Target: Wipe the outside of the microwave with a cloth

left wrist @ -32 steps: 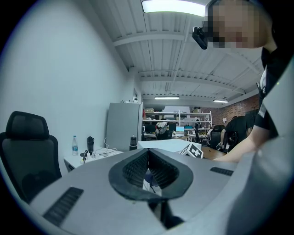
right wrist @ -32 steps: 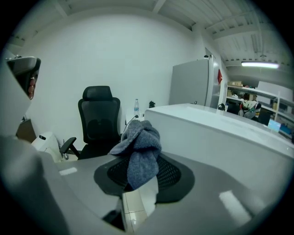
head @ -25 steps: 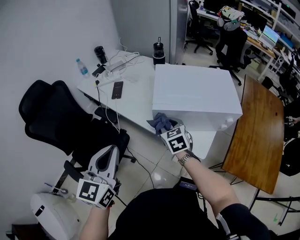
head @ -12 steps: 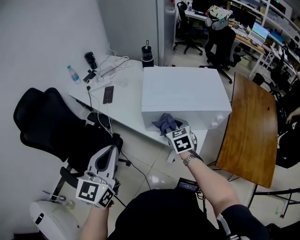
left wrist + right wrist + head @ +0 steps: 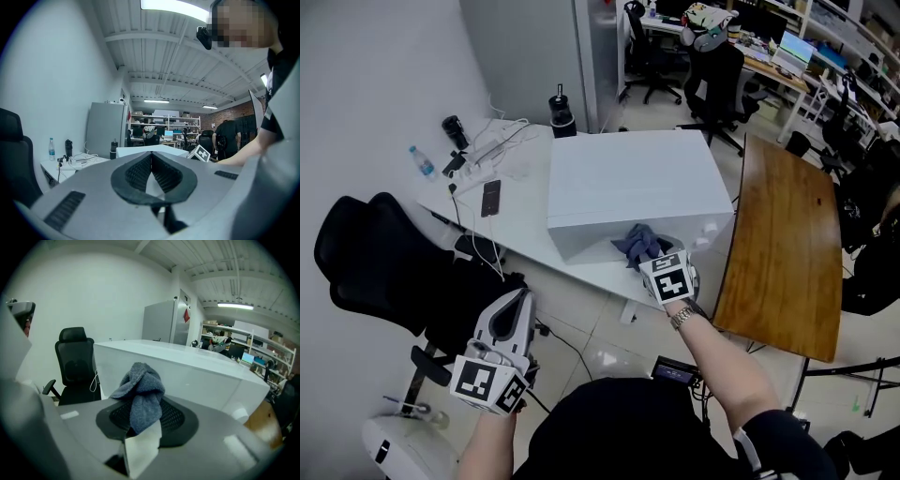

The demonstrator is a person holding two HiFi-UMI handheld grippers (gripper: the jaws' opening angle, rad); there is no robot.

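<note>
My left gripper (image 5: 517,302) hangs low beside the black chair (image 5: 361,258), its fingers clenched together on nothing. To its right, the white microwave (image 5: 628,178) sits on the white surface (image 5: 520,214). My right gripper (image 5: 651,257) has its fingers grasping the bunched grey-blue cloth (image 5: 636,242), held at the microwave's near face, close to its right corner.

Wall (image 5: 366,84): plain white, on the left side.
Floor (image 5: 591,328): pale glossy tiles.
Table (image 5: 525,220): white top, set near the wall (cables (image 5: 511,131) lie on its far end).
Office chair (image 5: 366,267): black, beside the table.
Second chair (image 5: 712,75): black, farther back.
Wooden table (image 5: 783,234): brown top, at the right.
Cabinet (image 5: 598,47): tall, grey, behind the table.
Ceiling strip light (image 5: 174,6): lit, among white beams.
</note>
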